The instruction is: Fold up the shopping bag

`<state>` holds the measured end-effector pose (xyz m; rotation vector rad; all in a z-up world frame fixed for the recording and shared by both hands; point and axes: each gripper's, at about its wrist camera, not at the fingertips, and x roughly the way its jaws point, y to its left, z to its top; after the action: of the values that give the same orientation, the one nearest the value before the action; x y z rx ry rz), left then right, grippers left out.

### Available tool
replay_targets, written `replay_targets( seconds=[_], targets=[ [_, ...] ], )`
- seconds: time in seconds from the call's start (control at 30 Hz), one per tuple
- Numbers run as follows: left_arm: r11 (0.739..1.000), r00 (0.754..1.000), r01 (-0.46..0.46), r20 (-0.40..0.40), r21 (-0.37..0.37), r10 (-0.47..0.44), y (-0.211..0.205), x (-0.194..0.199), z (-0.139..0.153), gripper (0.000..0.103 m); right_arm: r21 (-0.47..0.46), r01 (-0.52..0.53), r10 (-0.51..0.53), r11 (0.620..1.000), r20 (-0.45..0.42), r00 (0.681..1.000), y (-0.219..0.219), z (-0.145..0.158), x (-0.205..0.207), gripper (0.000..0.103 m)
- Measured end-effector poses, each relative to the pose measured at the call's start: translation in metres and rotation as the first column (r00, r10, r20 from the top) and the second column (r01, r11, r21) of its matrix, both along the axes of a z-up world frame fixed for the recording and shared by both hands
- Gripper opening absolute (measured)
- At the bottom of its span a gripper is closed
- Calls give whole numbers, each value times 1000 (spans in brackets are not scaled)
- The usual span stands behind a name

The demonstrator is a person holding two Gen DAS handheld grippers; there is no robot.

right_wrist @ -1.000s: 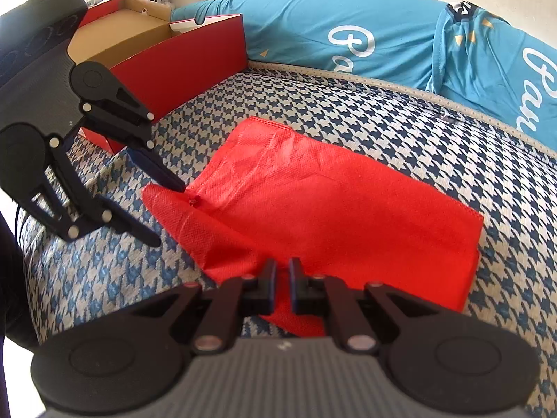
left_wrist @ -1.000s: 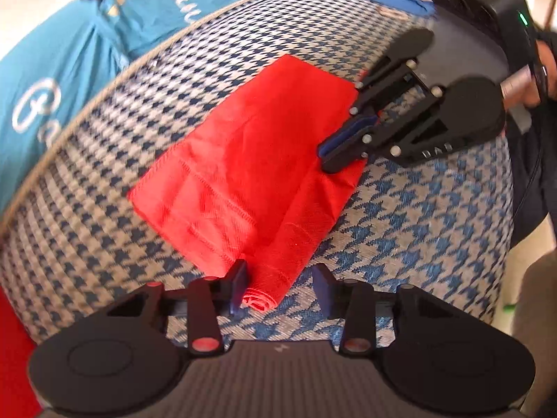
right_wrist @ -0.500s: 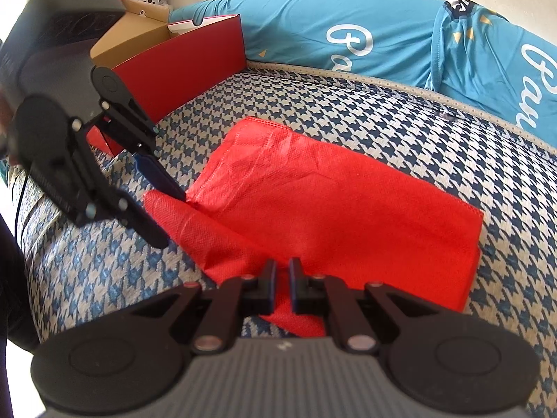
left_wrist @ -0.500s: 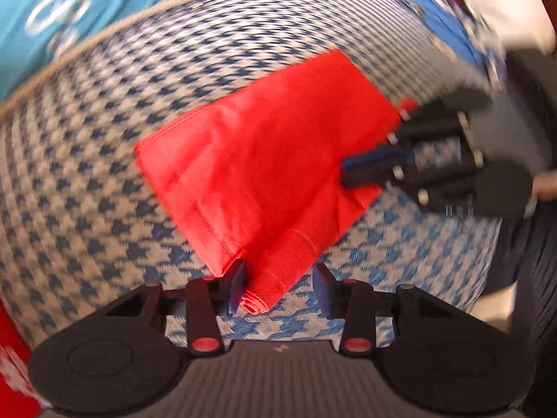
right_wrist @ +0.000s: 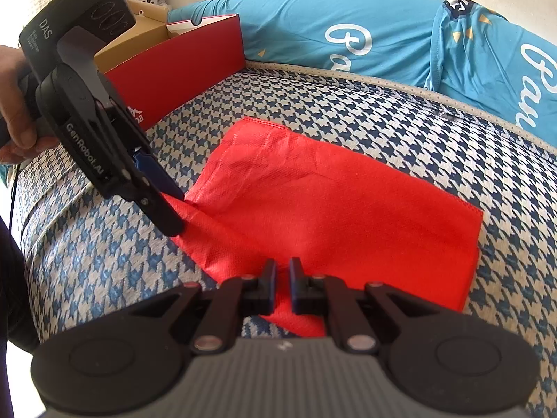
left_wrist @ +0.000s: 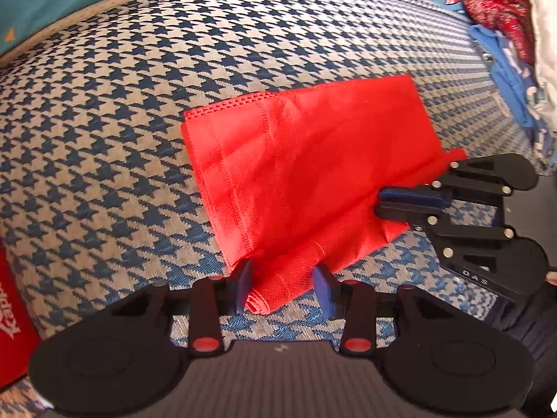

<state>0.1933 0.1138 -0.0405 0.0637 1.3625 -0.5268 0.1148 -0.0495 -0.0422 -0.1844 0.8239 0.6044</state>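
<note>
1. On the blue-and-white houndstooth cushion lies the red non-woven fabric shopping bag, partly folded, flat in the middle.
2. My left gripper stands half open, its pads either side of the bag's rolled near corner, not pressing it.
3. My right gripper is pinched shut on the bag's near edge (pads nearly meeting, thin cloth between).
4. Bag looks light, soft and floppy; it should crease easily but may spring open, so I'd take hold at corners and hems.
5. Around: red cardboard box at the cushion's end, teal printed fabric behind, clothes pile well apart. Nothing blocks the fold.
</note>
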Motion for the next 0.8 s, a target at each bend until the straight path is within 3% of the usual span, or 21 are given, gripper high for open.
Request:
replay_targets(
  seconds=[0.4, 0.63, 0.73, 0.8],
  targets=[
    [989, 994, -102, -18, 105, 105, -23, 6, -7, 42, -37, -15, 17, 999, 40, 999, 3, 4, -7, 9],
    [983, 989, -140, -28, 117, 144, -28, 8, -11, 43, -41, -51, 54, 998, 77, 996, 8, 7, -13, 11],
    [982, 989, -142, -34, 121, 147, -31, 10, -13, 45, -46, -73, 77, 996, 84, 994, 12, 5, -16, 11],
    [983, 987, -147, -44, 113, 152, -32, 11, -14, 52, -36, -68, 71, 997, 82, 994, 11, 6, -15, 11]
  ],
)
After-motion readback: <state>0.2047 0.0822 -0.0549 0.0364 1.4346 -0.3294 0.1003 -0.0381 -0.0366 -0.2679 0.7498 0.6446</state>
